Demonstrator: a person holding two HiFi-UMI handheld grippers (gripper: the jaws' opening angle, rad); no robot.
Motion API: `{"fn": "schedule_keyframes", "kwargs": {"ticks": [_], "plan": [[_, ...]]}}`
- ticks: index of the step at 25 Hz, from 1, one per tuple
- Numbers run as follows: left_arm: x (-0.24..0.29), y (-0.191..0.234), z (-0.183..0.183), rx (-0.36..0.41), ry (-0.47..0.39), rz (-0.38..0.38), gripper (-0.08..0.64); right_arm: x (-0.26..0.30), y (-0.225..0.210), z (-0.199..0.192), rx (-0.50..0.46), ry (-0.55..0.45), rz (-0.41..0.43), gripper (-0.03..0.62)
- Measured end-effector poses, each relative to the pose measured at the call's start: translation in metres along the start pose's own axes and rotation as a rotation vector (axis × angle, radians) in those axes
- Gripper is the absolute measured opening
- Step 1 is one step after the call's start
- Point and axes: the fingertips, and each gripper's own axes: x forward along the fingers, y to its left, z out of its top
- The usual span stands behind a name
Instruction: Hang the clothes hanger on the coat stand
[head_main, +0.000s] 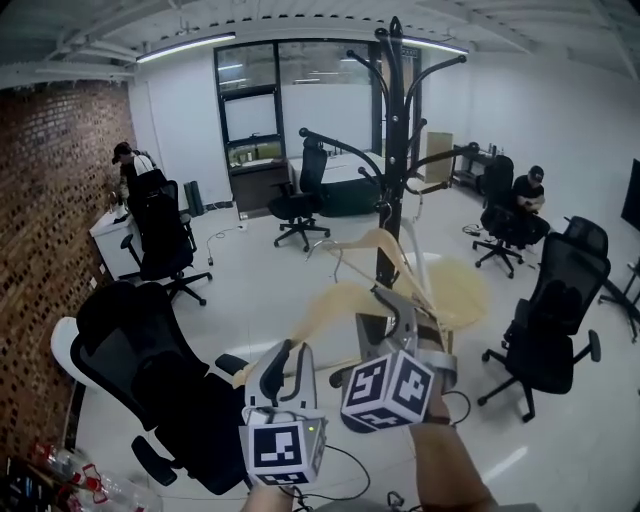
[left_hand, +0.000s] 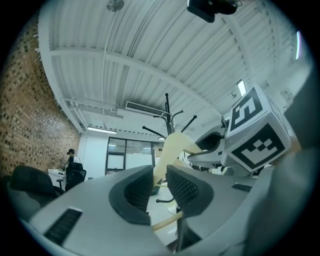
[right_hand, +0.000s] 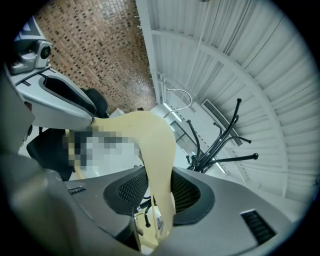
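The wooden hanger (head_main: 345, 300) shows only as a pale blur in the head view, and it hides the base of the coat stand (head_main: 392, 150). The left hand-held gripper (left_hand: 159, 184) is clamped on one arm of the hanger and the right hand-held gripper (right_hand: 160, 192) on the other, holding it up in front of the stand.

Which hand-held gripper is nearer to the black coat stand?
Right. The right hand-held gripper grips the wooden hanger just in front of the pole of the coat stand. The left hand-held gripper grips the hanger's other arm, further left and lower in the head view.
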Motion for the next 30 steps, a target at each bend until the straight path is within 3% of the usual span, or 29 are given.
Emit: {"fn": "schedule_keyframes", "kwargs": {"ticks": [9, 20, 24, 30], "plan": [[0.039, -0.087, -0.006, 0.011, 0.01, -0.054, 0.094, -0.004, -0.061, -0.086, 0.01, 0.05, -0.028, 0.129], [0.044, -0.084, 0.004, -0.007, 0.023, -0.187, 0.094, -0.003, -0.082, -0.089, 0.02, 0.156, -0.106, 0.129], [0.054, -0.073, -0.007, -0.014, 0.032, -0.193, 0.094, 0.009, -0.083, -0.094, 0.022, 0.171, -0.123, 0.129], [0.087, -0.095, -0.014, 0.01, 0.027, -0.169, 0.094, 0.034, -0.102, -0.123, 0.032, 0.14, -0.107, 0.129]]}}
